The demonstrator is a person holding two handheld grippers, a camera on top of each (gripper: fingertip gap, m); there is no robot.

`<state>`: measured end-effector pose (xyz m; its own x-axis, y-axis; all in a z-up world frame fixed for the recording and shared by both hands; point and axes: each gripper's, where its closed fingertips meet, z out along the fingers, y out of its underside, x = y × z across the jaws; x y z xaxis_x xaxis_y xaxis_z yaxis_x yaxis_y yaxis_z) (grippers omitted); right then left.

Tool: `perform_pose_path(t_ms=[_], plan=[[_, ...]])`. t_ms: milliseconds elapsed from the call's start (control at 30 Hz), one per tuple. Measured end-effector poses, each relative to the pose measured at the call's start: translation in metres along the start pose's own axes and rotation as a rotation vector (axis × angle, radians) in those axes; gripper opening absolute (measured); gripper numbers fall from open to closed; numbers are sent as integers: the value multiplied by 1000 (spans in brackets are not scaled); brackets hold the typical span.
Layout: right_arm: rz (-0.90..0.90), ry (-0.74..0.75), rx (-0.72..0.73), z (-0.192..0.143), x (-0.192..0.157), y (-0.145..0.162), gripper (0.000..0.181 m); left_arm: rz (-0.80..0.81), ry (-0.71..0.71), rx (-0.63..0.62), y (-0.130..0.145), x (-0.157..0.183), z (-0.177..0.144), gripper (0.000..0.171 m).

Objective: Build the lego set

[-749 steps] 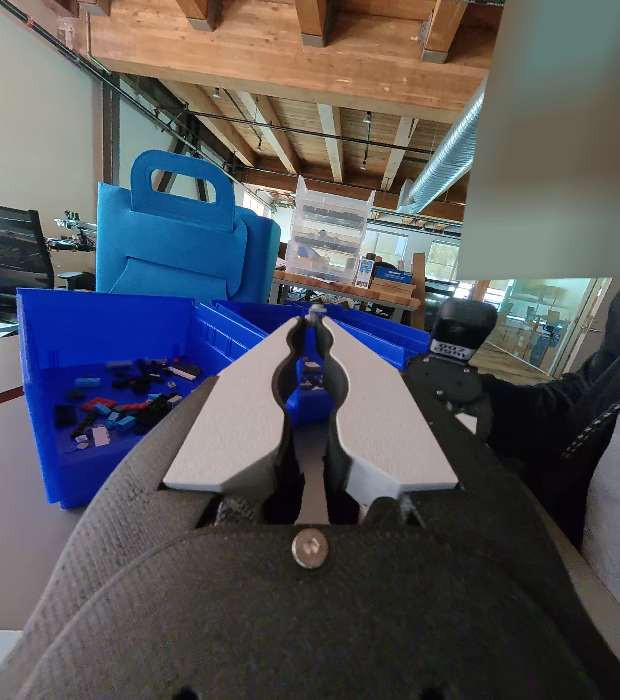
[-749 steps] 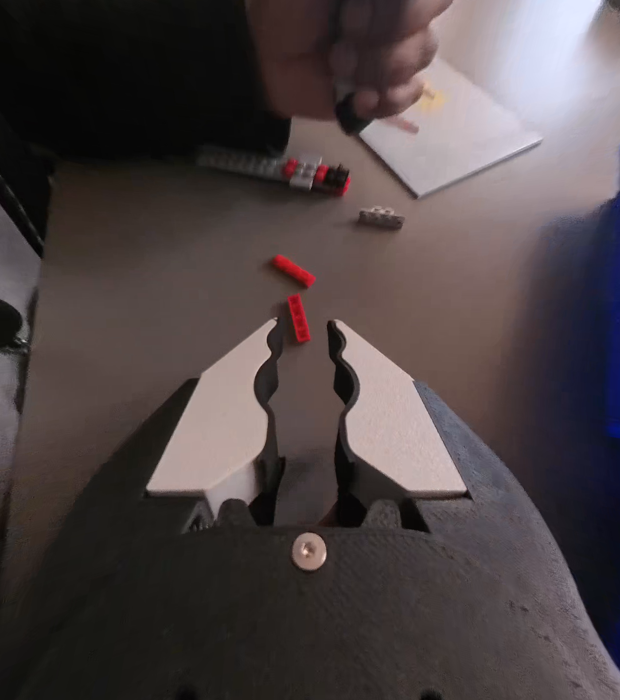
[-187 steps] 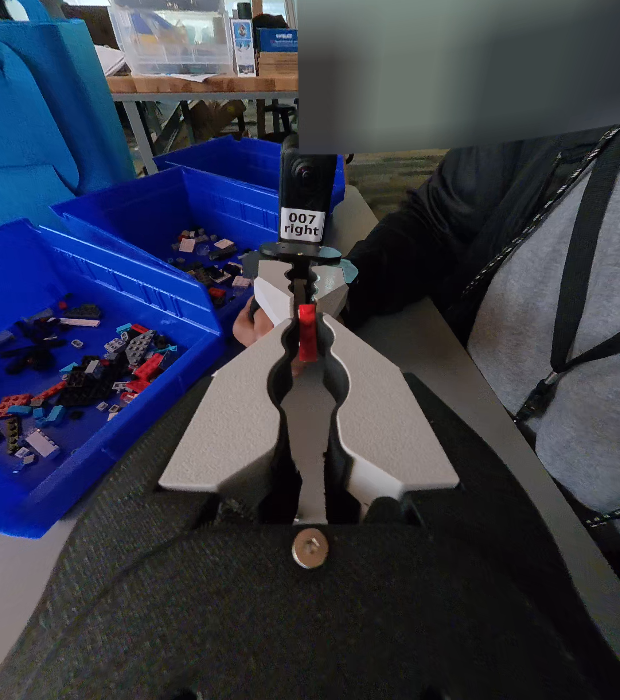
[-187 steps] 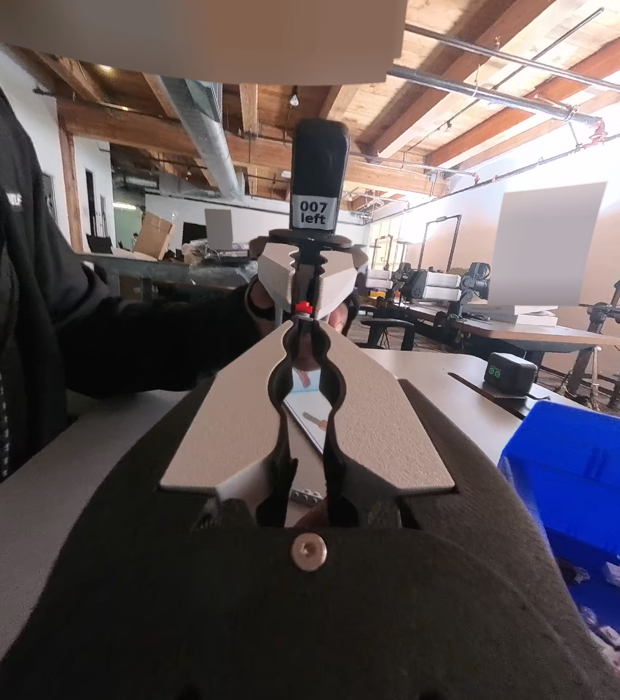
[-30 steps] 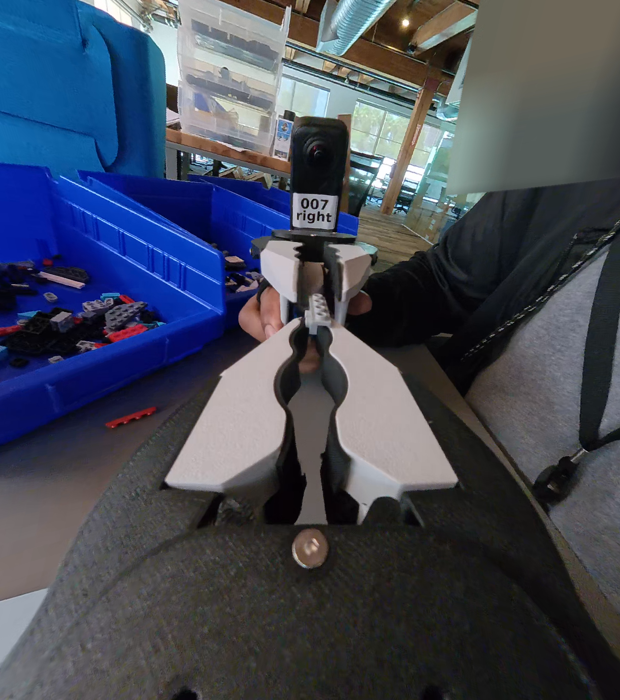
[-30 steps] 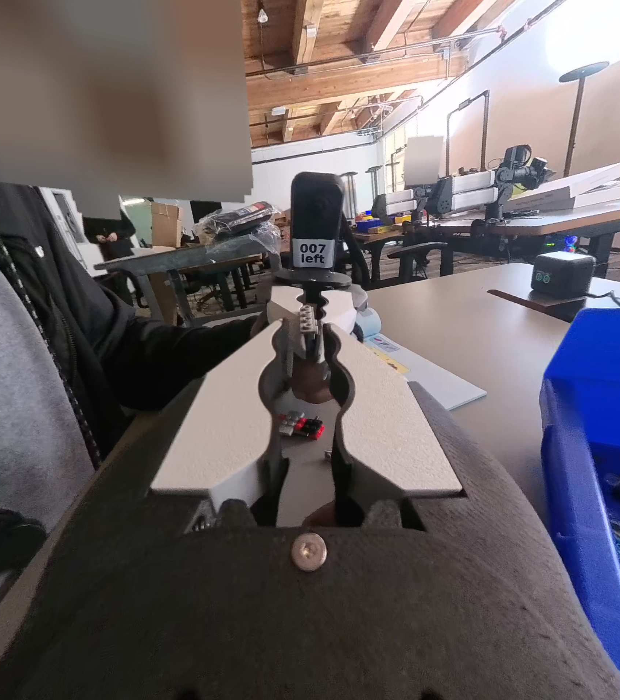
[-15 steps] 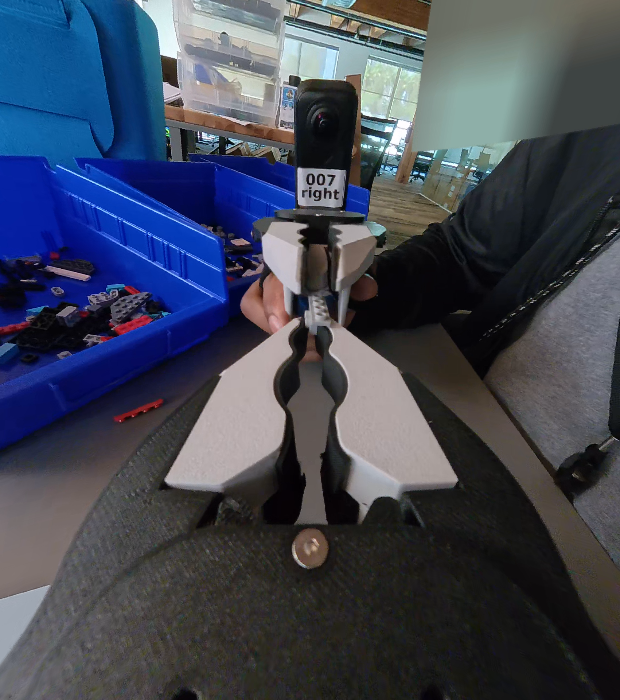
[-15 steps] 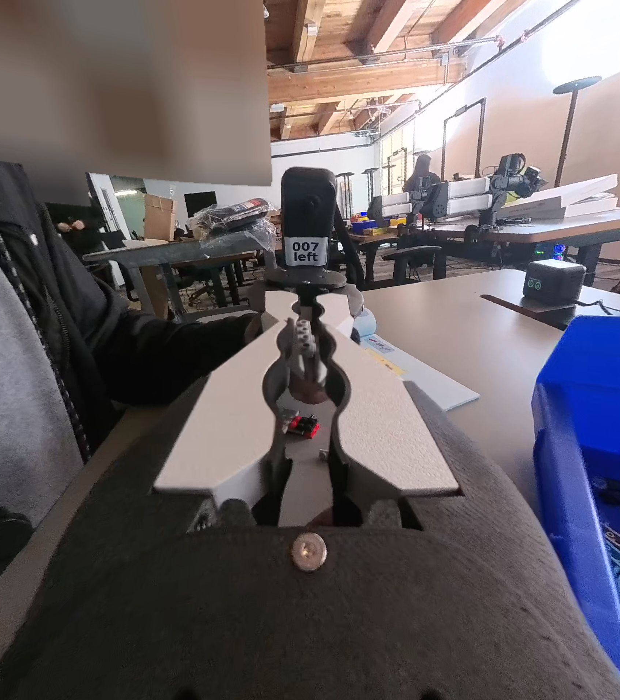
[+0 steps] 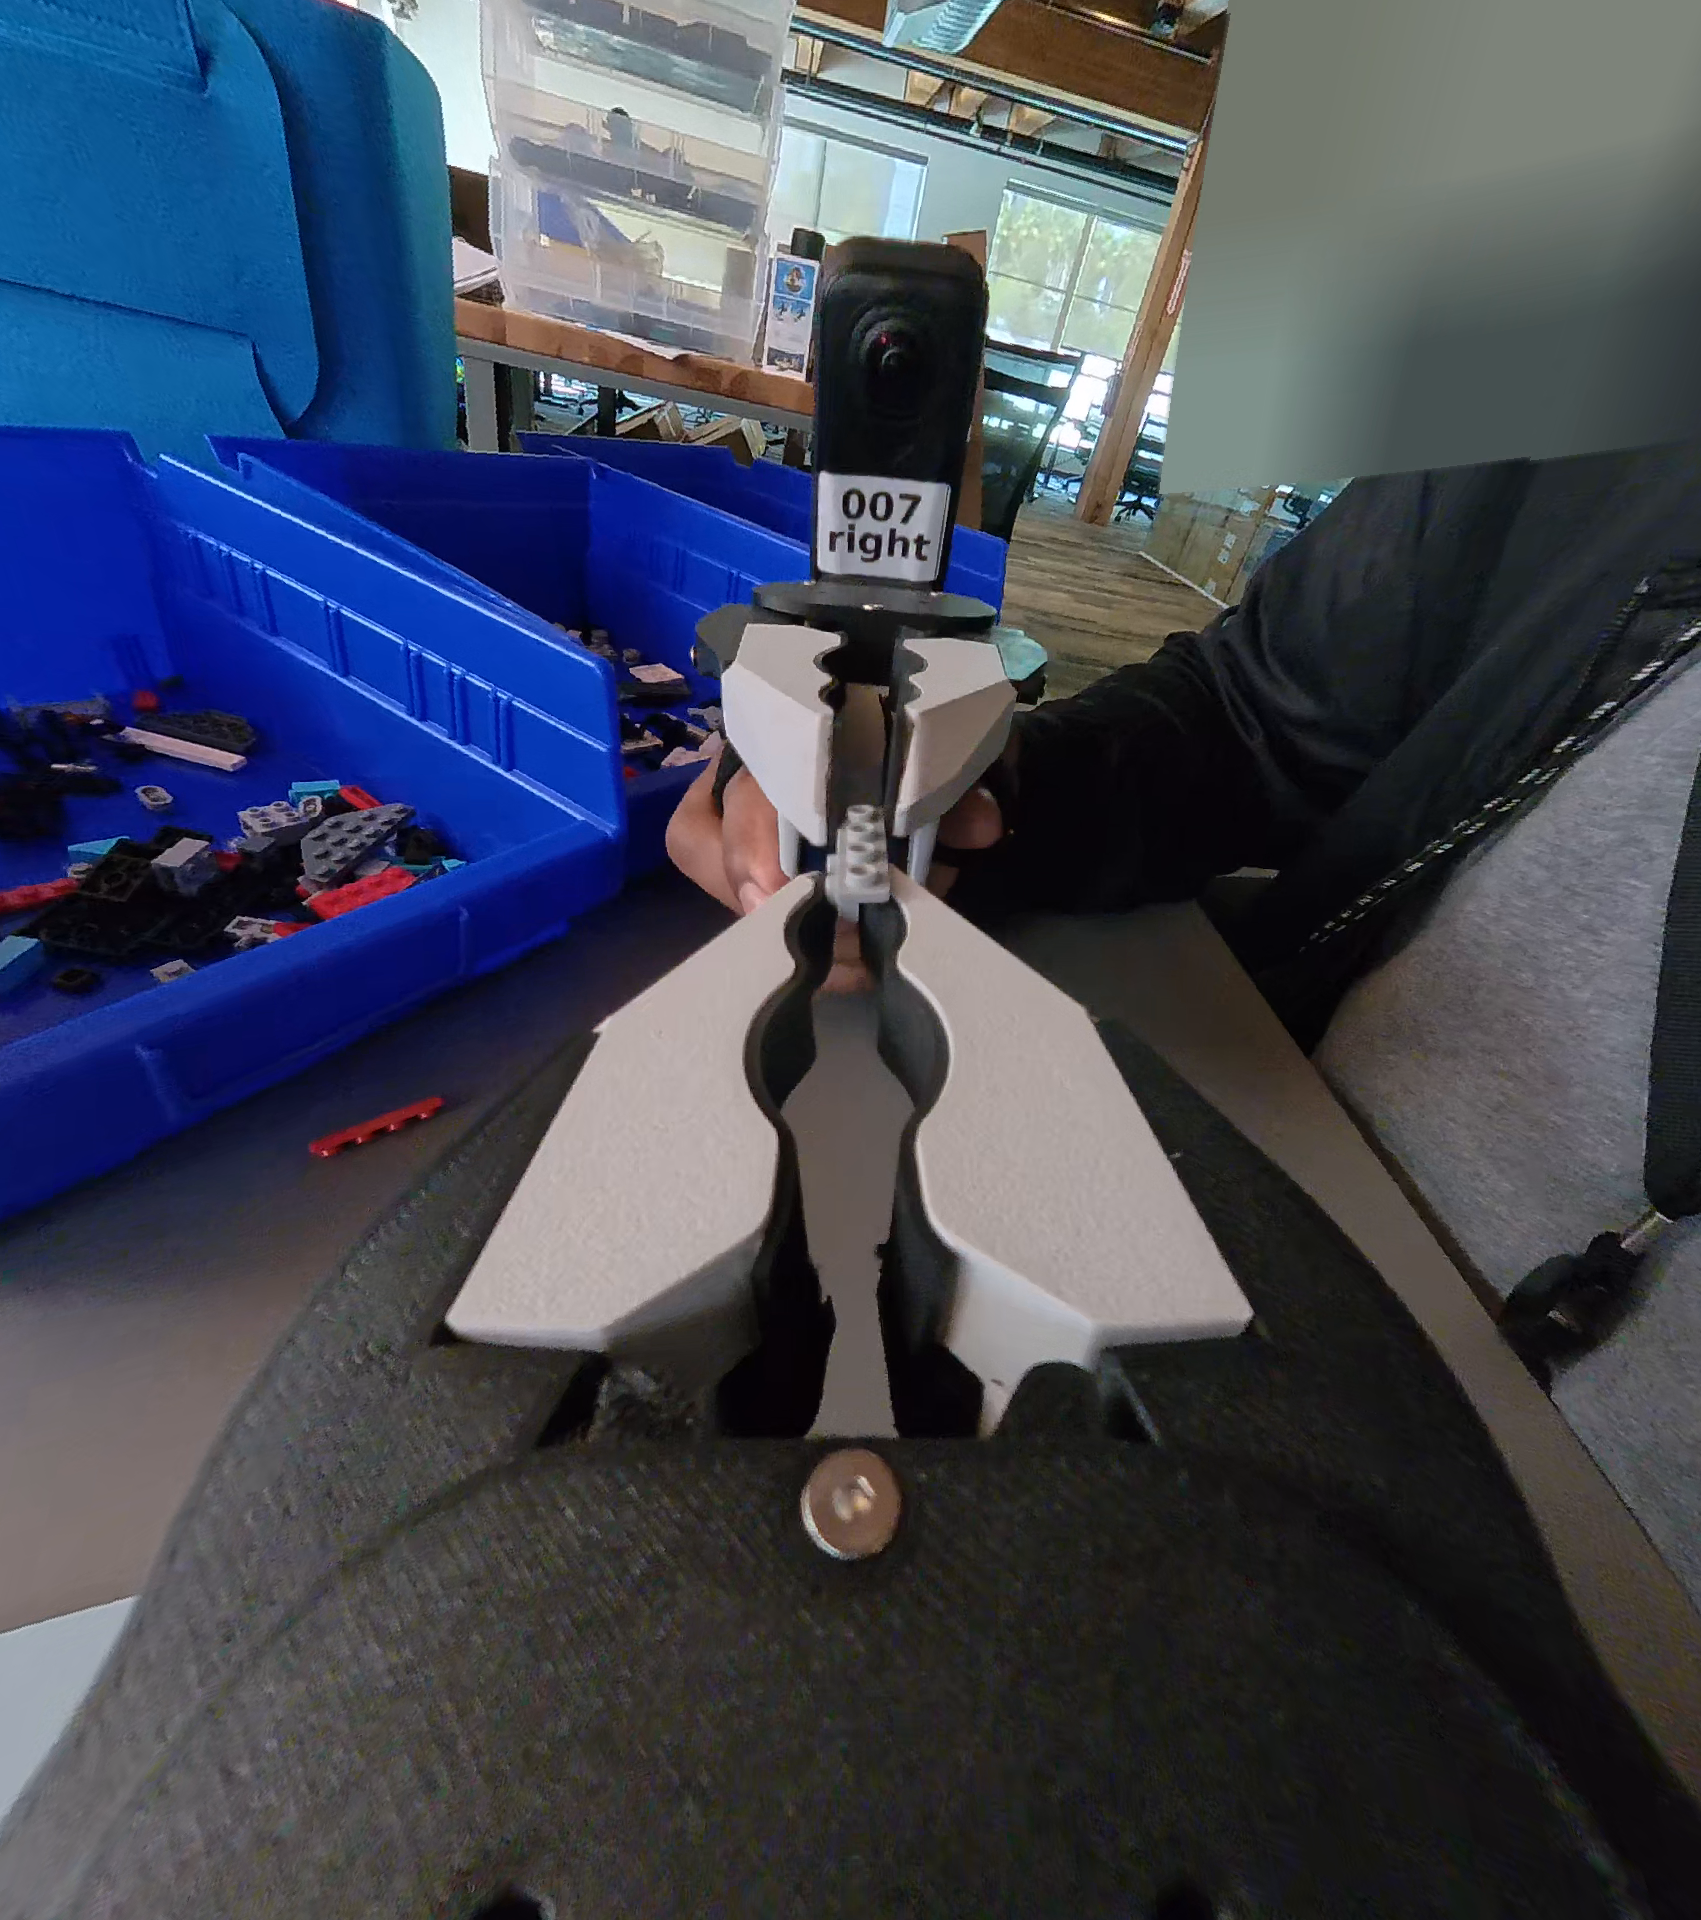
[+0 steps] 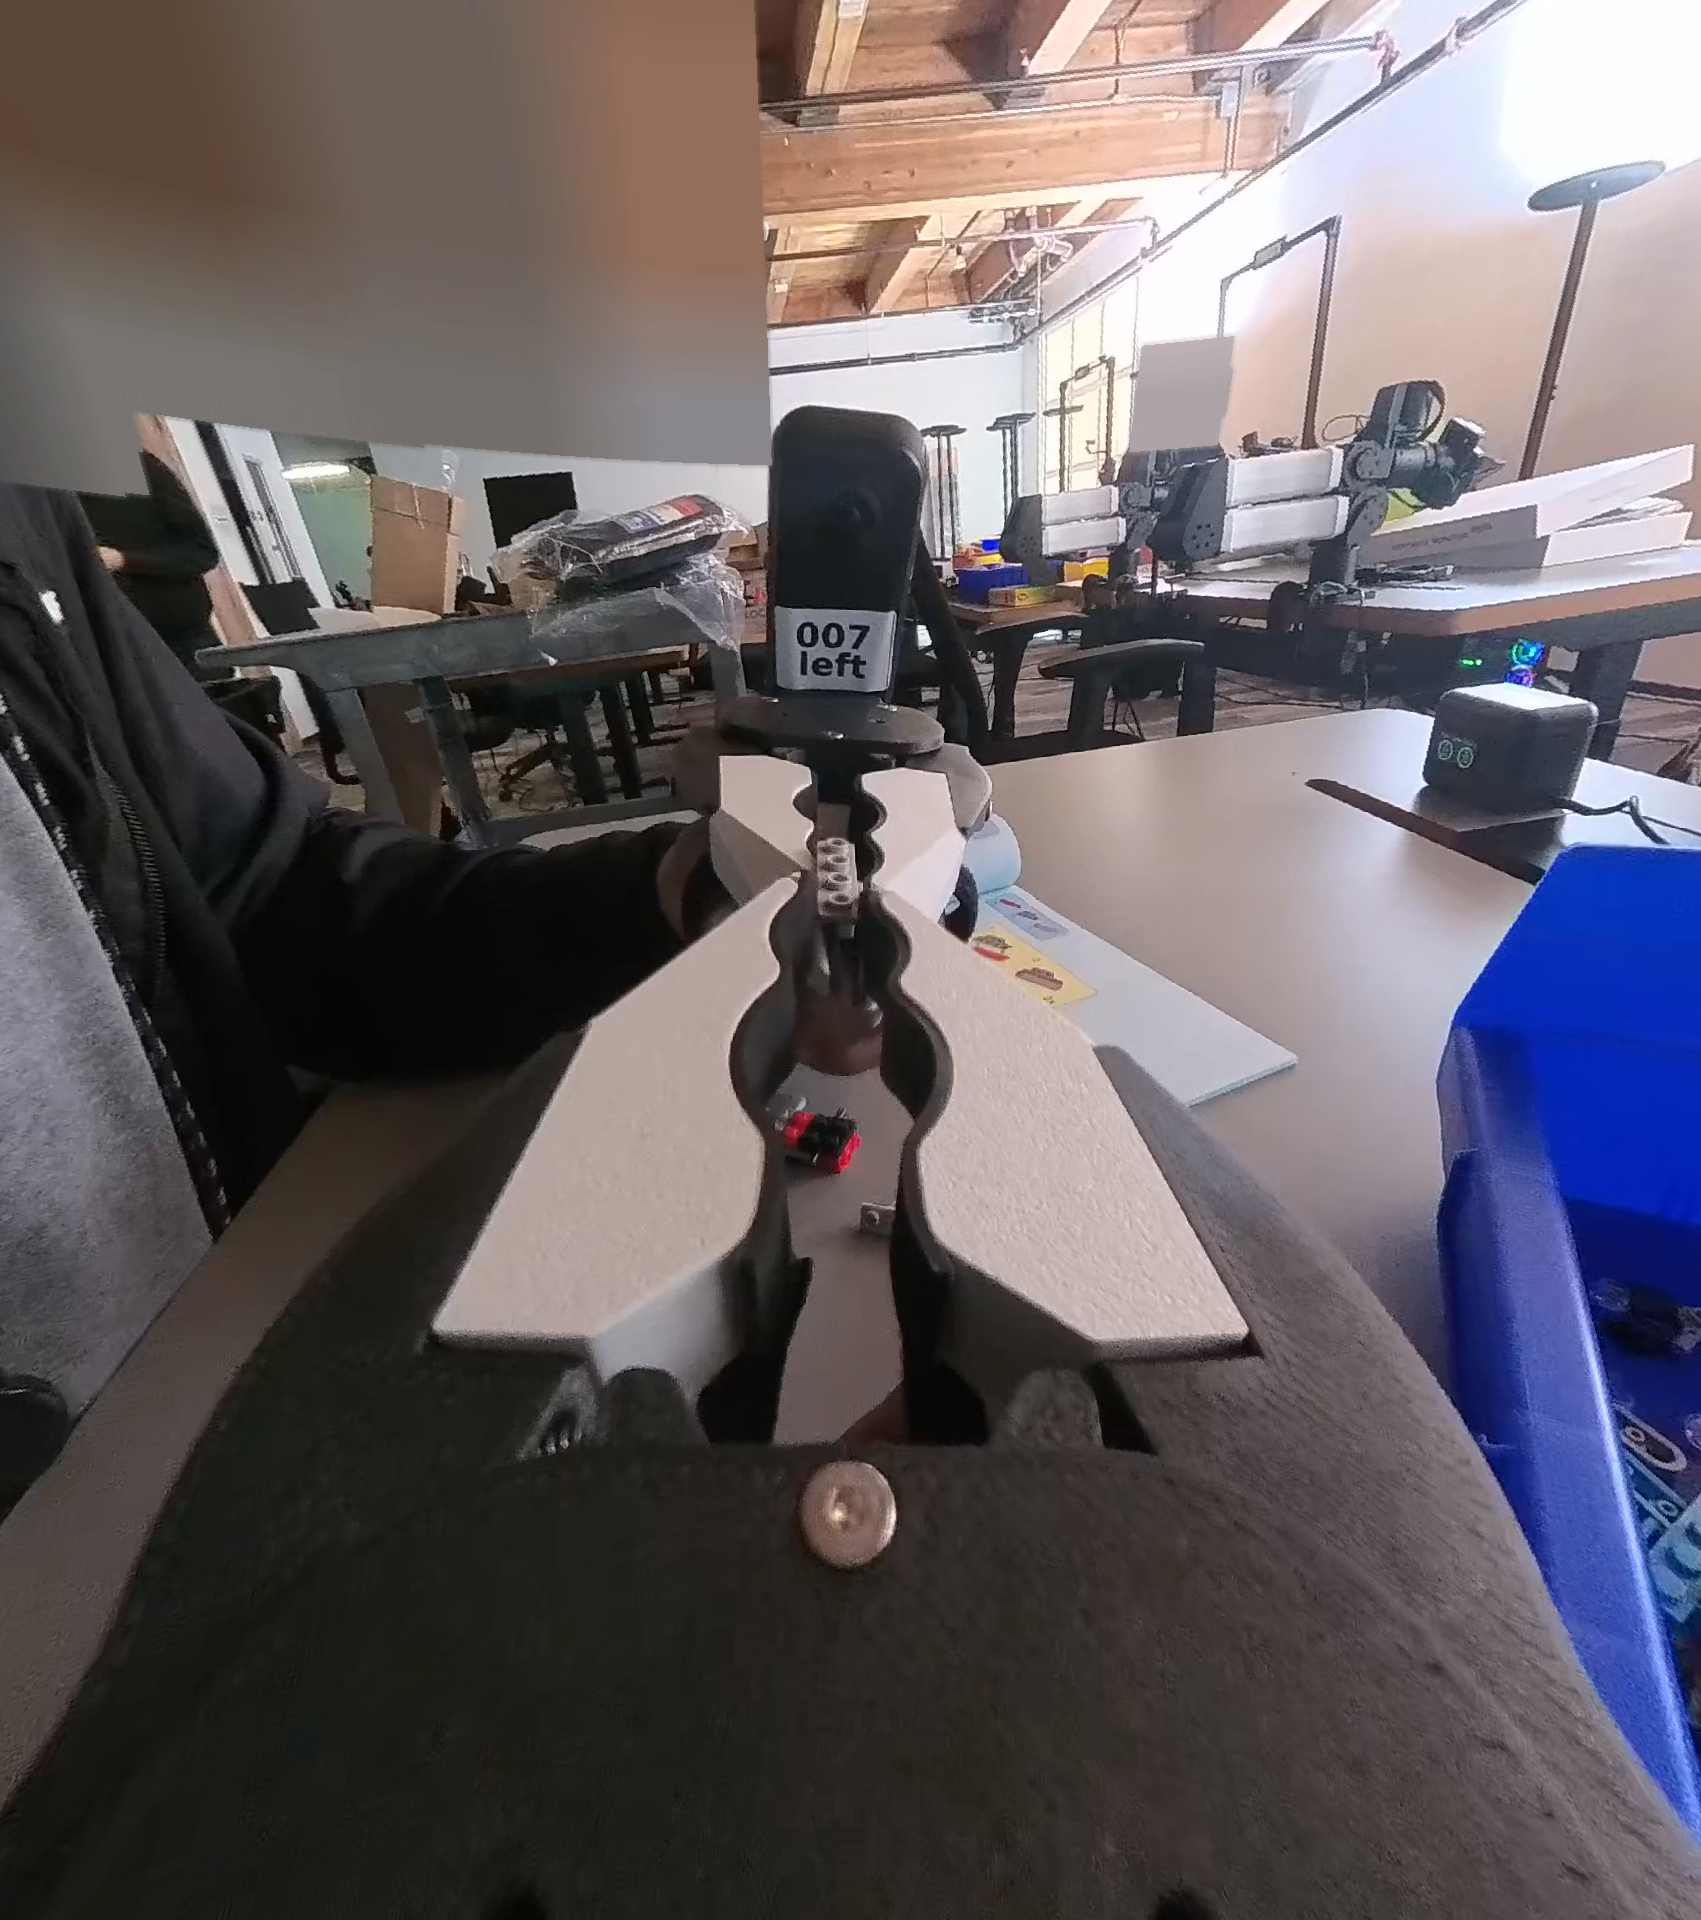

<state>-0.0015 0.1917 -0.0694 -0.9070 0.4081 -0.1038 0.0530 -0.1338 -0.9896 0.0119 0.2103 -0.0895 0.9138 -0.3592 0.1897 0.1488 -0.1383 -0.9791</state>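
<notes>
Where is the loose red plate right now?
In the left wrist view, the red plate lies on the grey table, left of the tongs, just in front of the nearest blue bin.

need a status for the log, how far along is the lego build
Early. Done: one small red and grey assembly sits on the table. In hand: a light grey studded piece, pinched between the left hand-held gripper and the right hand-held gripper. Left: many loose pieces still in the blue bin, plus a red plate on the table.

Blue felt bag [image 9: 129, 208], black cube device [image 10: 1511, 748] — grey table [image 10: 1241, 862]
</notes>
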Motion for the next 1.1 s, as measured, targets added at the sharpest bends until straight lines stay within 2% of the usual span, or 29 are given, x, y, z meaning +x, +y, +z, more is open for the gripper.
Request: perform_pose_path(t_ms=[200,333,467,567,733,933,1100], plan=[[29,-12,-8,1,0,1,10,16,-11,-15,2,-1,-1,2],[32,34,-32,1,8,4,11,12,-65,-22,2,-10,-5,2],[84,52,-77,-4,14,8,19,7,-109,-2,-3,-20,-17,2],[117,-24,-223,-9,-3,33,20,12,-146,3,-4,-27,-25,2],[-109,-130,-555,-19,-34,91,21,33,-131,6,-5,-24,-25,2],[-207,-231,-751,-11,-44,123,29,88,-81,46,-9,-13,-24,2],[-248,-236,-865,-10,-44,141,22,116,-59,90,-18,-5,-26,2]])
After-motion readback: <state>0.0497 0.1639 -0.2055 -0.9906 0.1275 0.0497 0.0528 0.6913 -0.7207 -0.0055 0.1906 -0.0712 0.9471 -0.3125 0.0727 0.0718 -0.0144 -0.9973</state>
